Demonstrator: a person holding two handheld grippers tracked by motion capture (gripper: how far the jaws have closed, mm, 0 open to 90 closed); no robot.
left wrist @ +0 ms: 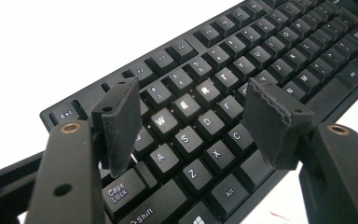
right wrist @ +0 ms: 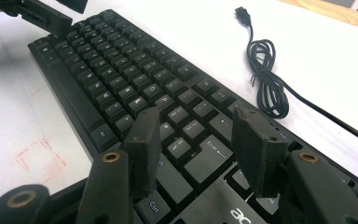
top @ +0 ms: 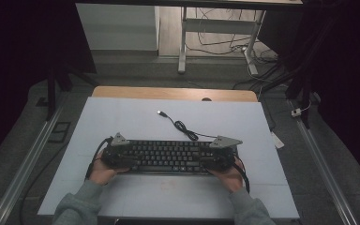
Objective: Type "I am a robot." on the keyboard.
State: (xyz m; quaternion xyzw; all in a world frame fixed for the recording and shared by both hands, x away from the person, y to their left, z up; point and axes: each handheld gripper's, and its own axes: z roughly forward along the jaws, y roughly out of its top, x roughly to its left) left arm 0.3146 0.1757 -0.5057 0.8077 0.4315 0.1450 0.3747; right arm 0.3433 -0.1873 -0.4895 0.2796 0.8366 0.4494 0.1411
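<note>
White board (top: pixel 136 117) covers one wooden table, and on it lies one black keyboard (top: pixel 168 157), near my edge and lengthwise across. I hold two grippers, one at each end of it. My left gripper (left wrist: pixel 193 112) hangs over the letter keys at the left end, jaws wide apart, gripping nothing. My right gripper (right wrist: pixel 198 140) hangs over the Enter key at the right end, jaws spread wide too, nothing between them. Beyond the keyboard, one cable (top: pixel 185 129) lies partly coiled, its one plug (top: pixel 160 113) farthest out on the board.
</note>
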